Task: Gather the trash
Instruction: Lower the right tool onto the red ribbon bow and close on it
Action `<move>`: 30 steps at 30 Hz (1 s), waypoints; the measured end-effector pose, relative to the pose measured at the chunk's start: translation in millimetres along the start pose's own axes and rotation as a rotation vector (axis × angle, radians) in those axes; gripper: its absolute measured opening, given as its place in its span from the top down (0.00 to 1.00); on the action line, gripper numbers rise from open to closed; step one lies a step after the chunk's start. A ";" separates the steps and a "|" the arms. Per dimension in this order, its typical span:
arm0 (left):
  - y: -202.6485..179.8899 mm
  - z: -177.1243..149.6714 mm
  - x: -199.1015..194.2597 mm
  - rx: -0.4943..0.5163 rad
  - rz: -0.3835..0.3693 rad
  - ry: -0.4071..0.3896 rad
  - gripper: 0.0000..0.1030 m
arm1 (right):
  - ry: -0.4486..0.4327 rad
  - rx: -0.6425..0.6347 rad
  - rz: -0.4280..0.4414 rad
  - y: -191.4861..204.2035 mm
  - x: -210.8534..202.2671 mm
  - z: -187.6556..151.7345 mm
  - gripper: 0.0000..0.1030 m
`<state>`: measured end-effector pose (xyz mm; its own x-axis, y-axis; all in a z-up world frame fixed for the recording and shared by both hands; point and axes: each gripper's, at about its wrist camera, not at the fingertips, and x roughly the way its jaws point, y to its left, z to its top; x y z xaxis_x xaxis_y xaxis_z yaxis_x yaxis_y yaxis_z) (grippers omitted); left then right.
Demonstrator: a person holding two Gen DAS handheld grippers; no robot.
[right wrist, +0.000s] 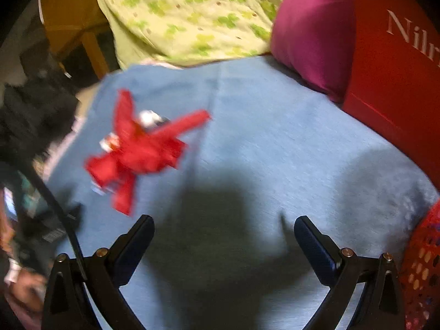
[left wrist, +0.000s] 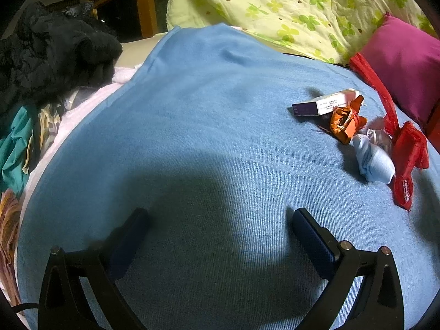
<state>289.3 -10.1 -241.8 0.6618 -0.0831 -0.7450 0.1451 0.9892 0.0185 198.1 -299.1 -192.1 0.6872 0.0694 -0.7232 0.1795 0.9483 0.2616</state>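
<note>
We hold two grippers over a big blue blanket (left wrist: 209, 126), and both are empty. Our left gripper (left wrist: 220, 220) has its two fingers spread wide apart, with only blanket showing between them. Our right gripper (right wrist: 224, 227) is spread wide too, and its dark shadow falls on the blanket under it. The trash sits in one little pile on the blanket, ahead and to the right in the left view. We count four pieces we can tell apart there: one small white and purple box (left wrist: 326, 103), one crumpled orange wrapper (left wrist: 346, 121) touching the box, one knotted light blue bundle (left wrist: 372, 162) just beside the wrapper, and one red plastic bag (left wrist: 407, 154) with a long strip running up past the pile. There may be a pale scrap between the bundle and the red bag, but it is too small to tell. In the right view the pile is blurry, off to the left, and the red bag (right wrist: 140, 148) covers most of it. Behind the blanket we see one green quilt with clover leaves (left wrist: 297, 8) and one pink pillow (left wrist: 404, 66). One red box with white letters (right wrist: 396, 77) stands beside the pillow. One heap of black clothes (left wrist: 52, 52) lies at the left edge, well apart from the trash.
</note>
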 end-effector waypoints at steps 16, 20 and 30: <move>-10.1 -10.8 -13.2 0.077 -0.075 -0.018 0.00 | 0.167 0.387 0.336 23.6 67.9 45.1 0.17; -14.7 -21.1 -22.7 0.088 -0.109 -0.019 0.00 | 0.200 0.436 0.344 26.0 83.5 47.5 0.18; -13.9 -44.0 -37.5 0.045 -0.095 -0.041 0.00 | 0.248 0.444 0.320 26.1 101.7 45.4 0.47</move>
<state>230.1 -15.5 -243.4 0.6730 -0.1822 -0.7168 0.2411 0.9703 -0.0202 304.6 -281.3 -229.8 0.5806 0.4510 -0.6779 0.3043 0.6520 0.6945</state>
